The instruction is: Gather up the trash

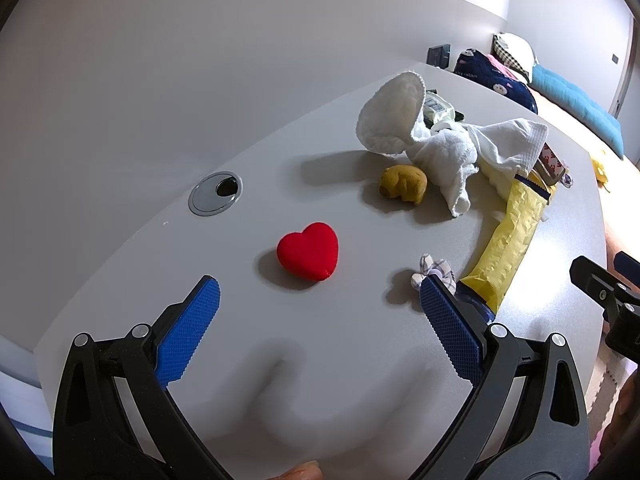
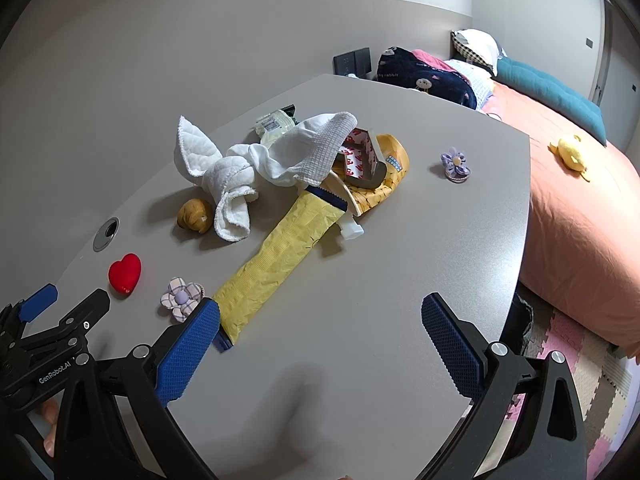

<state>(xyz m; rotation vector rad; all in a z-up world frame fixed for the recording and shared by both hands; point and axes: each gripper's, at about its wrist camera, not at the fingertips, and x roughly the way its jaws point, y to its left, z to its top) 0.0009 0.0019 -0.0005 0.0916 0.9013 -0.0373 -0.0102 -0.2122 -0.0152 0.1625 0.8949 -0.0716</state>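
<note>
While the left gripper [image 1: 320, 300] sat spread wide and empty with the long crinkled yellow paper wrapper [image 1: 508, 240] off its right finger, the right gripper [image 2: 320, 324], also gaping, had that wrapper [image 2: 280, 252] running diagonally away just past its left finger, so probably nearer.

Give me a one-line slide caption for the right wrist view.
Open right gripper hovers over a grey table strewn with a yellow wrapper, white cloth and small toys.
</note>
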